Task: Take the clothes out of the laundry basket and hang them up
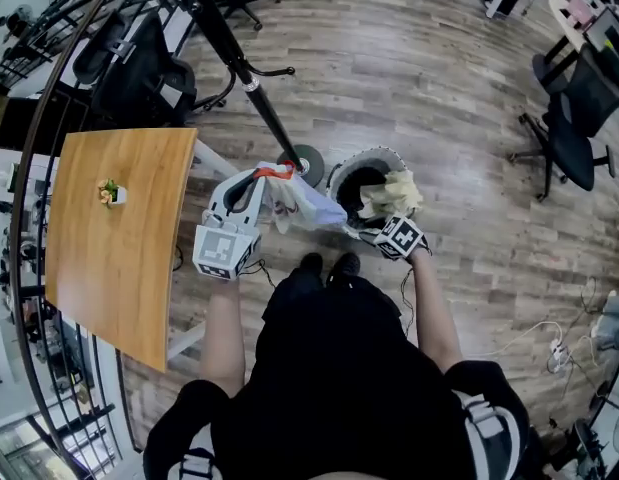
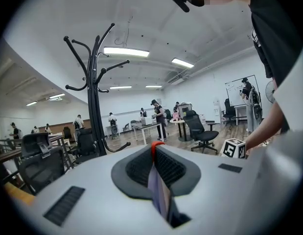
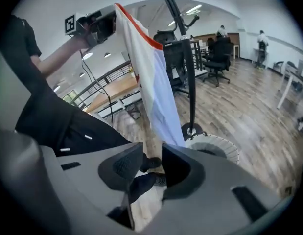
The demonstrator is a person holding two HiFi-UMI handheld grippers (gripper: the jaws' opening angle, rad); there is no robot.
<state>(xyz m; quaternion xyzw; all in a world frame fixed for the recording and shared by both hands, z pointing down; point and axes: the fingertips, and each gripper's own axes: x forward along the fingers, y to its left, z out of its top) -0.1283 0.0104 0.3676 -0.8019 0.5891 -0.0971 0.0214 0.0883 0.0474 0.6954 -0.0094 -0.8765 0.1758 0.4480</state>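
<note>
A white and pale blue garment (image 1: 294, 203) with a red trim hangs from my left gripper (image 1: 261, 176), which is shut on its red-edged top. In the left gripper view the cloth (image 2: 158, 187) is pinched between the pads of that gripper (image 2: 155, 153). My right gripper (image 1: 374, 230) is at the garment's lower end, beside the laundry basket (image 1: 341, 171). In the right gripper view this gripper (image 3: 151, 153) stands open; the garment (image 3: 153, 82) ends just above the gap, untouched by the pads. A cream cloth (image 1: 389, 194) lies in the basket.
The black coat rack (image 2: 95, 97) stands just beyond the basket, its round base (image 1: 309, 160) on the wood floor. A wooden table (image 1: 119, 238) is at my left. Office chairs (image 1: 574, 118) and people are farther off. The person's shoes (image 1: 327, 264) are near the basket.
</note>
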